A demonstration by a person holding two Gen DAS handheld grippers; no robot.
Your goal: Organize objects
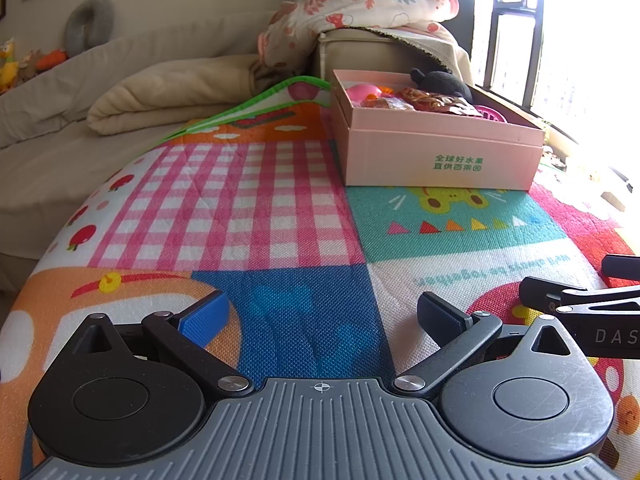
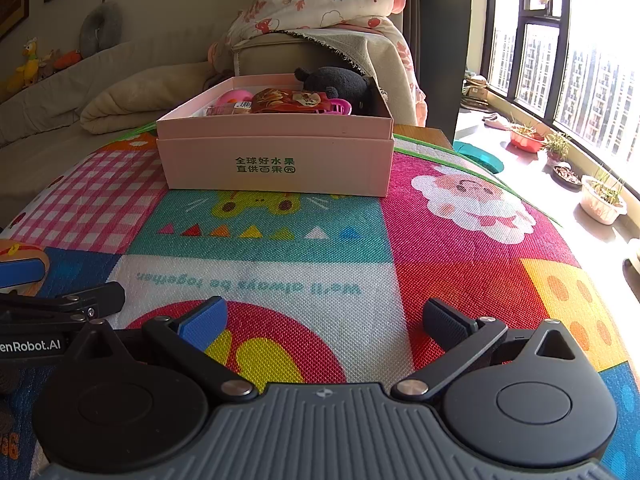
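A pink cardboard box (image 1: 440, 148) stands at the far side of the colourful play mat (image 1: 280, 208). It holds a black plush toy (image 1: 440, 80), a red snack packet (image 1: 432, 100), a pink ball (image 1: 362, 91) and a pink plastic piece. The box also shows in the right wrist view (image 2: 276, 160), with the plush (image 2: 340, 82) and packet (image 2: 292, 101) inside. My left gripper (image 1: 322, 314) is open and empty, low over the mat. My right gripper (image 2: 324, 320) is open and empty beside it, to the right. Both are well short of the box.
A beige sofa (image 1: 80, 92) with a folded blanket and a floral quilt (image 1: 360, 0) lies behind the mat. Plush toys sit on its back at left. Windows and potted plants (image 2: 600, 196) are at right, past the mat's edge.
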